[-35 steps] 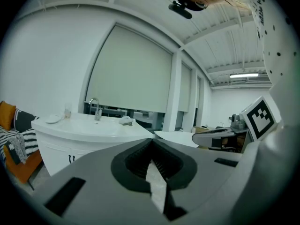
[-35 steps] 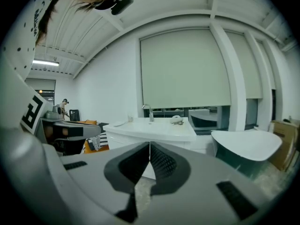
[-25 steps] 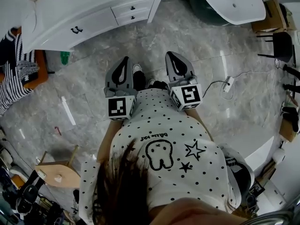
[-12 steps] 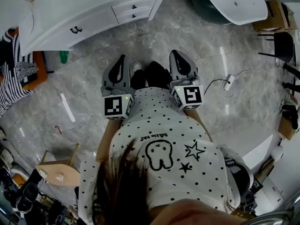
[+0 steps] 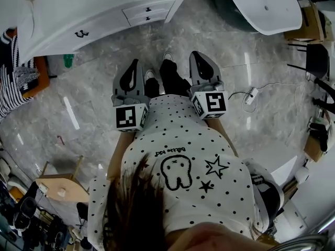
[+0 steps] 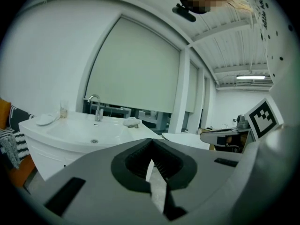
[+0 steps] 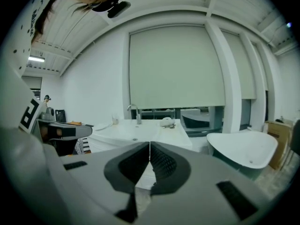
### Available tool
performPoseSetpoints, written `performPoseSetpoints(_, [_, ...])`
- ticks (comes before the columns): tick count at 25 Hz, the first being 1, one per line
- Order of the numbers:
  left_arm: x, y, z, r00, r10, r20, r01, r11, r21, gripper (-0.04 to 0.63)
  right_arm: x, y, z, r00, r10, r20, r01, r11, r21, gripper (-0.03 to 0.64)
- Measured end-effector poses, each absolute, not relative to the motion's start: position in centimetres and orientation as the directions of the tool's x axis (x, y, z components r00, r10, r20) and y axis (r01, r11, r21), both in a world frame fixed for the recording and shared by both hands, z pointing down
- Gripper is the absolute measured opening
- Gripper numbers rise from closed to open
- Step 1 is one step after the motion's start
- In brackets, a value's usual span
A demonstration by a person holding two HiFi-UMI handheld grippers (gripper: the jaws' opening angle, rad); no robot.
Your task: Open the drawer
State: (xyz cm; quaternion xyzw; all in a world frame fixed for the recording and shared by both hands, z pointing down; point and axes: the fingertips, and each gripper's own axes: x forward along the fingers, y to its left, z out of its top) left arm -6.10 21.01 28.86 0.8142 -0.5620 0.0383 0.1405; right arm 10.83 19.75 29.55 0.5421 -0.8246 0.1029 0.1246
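A white vanity (image 5: 104, 14) stands across the far side of the head view. Its two small drawers (image 5: 150, 12) with dark knobs sit stacked at the right end, both pushed in. My left gripper (image 5: 135, 64) and right gripper (image 5: 196, 55) are held side by side in front of the person's body, well short of the vanity, pointing towards it. Both are shut with nothing between the jaws. In the left gripper view the left gripper (image 6: 151, 143) points past the sink basin (image 6: 89, 132). In the right gripper view the right gripper (image 7: 149, 145) faces the vanity top (image 7: 140, 129).
A white bathtub (image 5: 261, 4) stands at the far right. A power strip with its cable (image 5: 251, 95) lies on the marble floor to the right. A seated person in striped clothes (image 5: 15, 82) is at the left, with a green bottle (image 5: 68, 60) nearby and a wooden stool (image 5: 57, 187) at the lower left.
The person has stepped forward, one leg now out ahead. Both grippers have moved a little nearer the vanity, still shut.
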Motion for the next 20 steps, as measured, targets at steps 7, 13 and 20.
performPoseSetpoints(7, [-4.4,17.4,28.5,0.317,-0.924,0.216,-0.943,-0.283,0.174,0.005,12.5,15.1,29.4,-0.428,-0.847,0.315,-0.898,0.439,-0.037,0.015])
performPoseSetpoints(13, [-3.3,14.1,28.4,0.275,-0.941,0.199,-0.954,-0.241,0.18,0.005,13.8,11.2,29.3,-0.461,-0.834,0.302,-0.88,0.474,-0.034,0.015])
performPoseSetpoints(20, [-0.6,10.9,28.3,0.258,-0.948,0.184,-0.955,-0.222,0.194,0.005,16.5,7.7,29.1,-0.481,-0.827,0.291,-0.869,0.494,-0.031,0.015])
